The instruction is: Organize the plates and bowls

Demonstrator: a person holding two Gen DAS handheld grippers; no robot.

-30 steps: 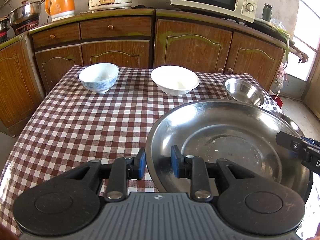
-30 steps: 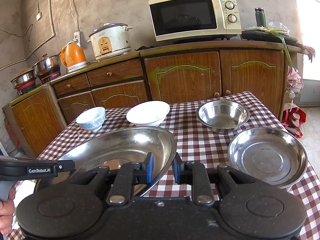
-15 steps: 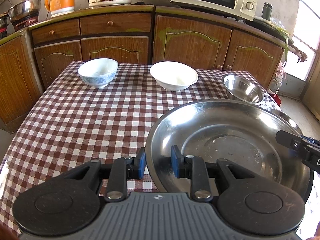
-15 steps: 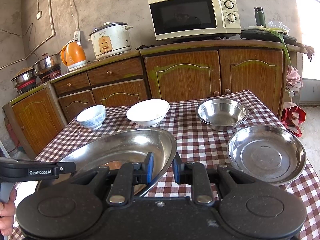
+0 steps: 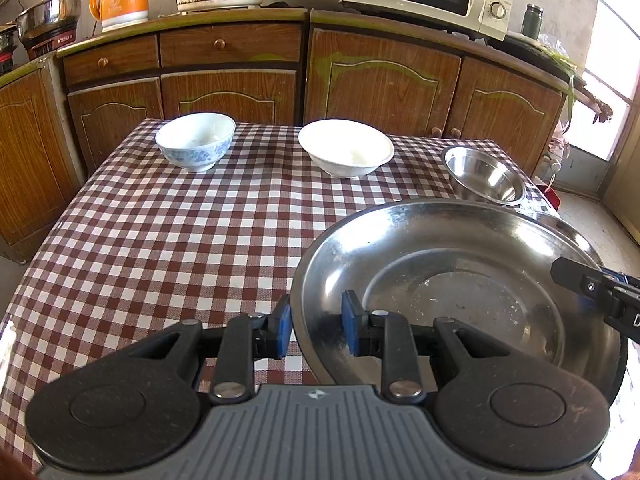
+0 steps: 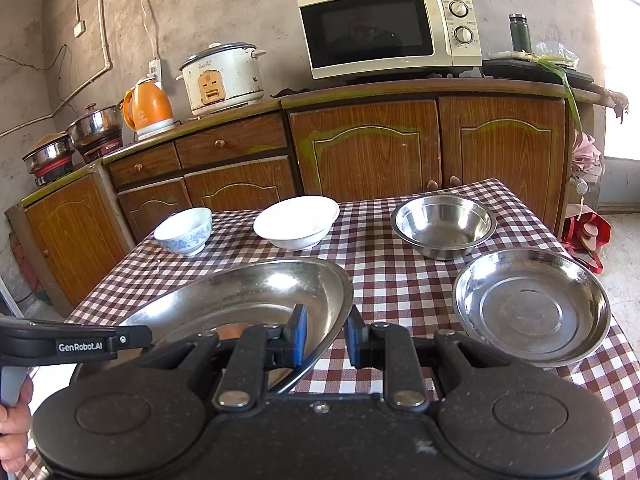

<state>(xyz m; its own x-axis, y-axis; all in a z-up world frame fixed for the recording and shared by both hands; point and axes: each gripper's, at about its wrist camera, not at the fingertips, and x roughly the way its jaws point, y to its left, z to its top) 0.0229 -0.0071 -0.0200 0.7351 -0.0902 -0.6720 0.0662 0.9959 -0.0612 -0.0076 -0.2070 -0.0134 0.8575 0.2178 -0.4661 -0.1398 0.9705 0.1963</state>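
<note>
A large steel plate is held above the checked table by both grippers. My left gripper is shut on its left rim. My right gripper is shut on its right rim, with the plate tilted in the right wrist view. A smaller steel plate lies on the table at the right. Behind it stands a steel bowl, also seen in the left wrist view. A white bowl and a blue-patterned bowl stand at the far side.
The table has a red-and-white checked cloth. Wooden cabinets run behind it, carrying a microwave, rice cooker and orange kettle. The floor drops off past the table's right edge.
Both grippers have moved slightly forward with the large plate; the bowls sit a little lower and nearer in view. The grips have not changed.
</note>
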